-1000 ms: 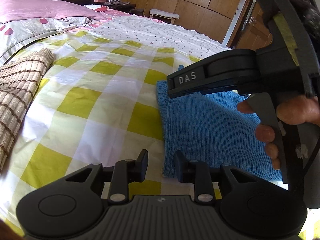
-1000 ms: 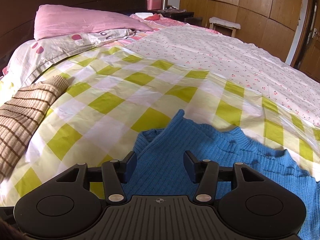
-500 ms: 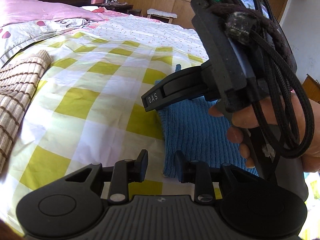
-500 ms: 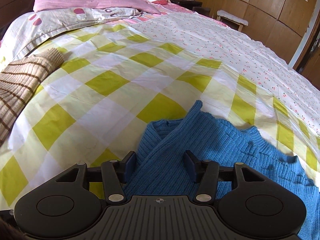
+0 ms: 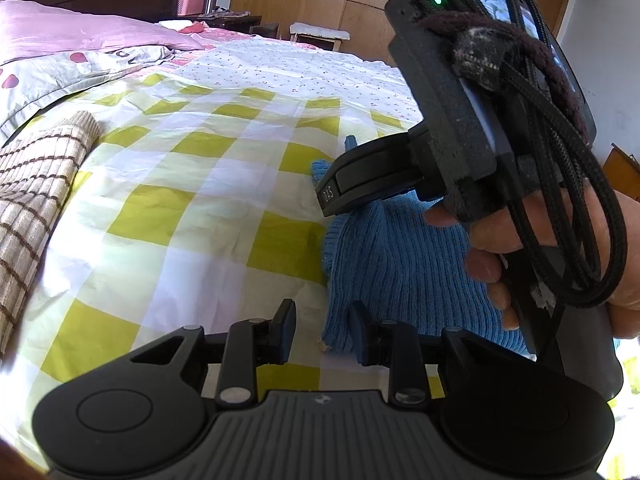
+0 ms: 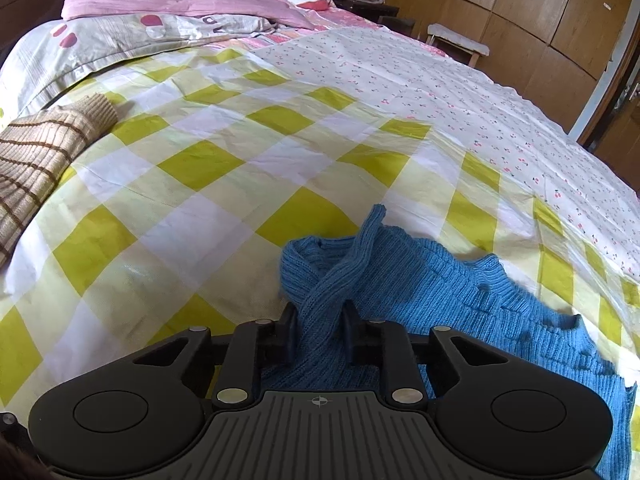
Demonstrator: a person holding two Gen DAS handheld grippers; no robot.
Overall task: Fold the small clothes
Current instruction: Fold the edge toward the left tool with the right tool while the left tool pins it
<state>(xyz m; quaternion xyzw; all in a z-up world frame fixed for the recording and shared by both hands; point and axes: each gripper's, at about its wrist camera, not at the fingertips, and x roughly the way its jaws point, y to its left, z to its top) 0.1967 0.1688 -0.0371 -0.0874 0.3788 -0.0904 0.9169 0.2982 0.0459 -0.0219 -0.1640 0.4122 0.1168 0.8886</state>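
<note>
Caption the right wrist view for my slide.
Right claw, its jaws having just closed, pinches a ribbed fold of the blue knit sweater lying on the yellow-checked bedsheet.

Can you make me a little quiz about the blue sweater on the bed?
1. True or false: the right gripper pinches a bunched strip of the blue sweater.
2. Which garment lies at the far left on the checked sheet? A) a brown striped sweater B) a red sock C) a black jacket
3. Fill in: the left gripper has its fingers apart over the sweater's ____ edge.

Key
1. True: its jaws have just been closing, and knit fills the gap.
2. A, the brown striped sweater.
3. Left, near its lower corner, not gripping it.
</note>
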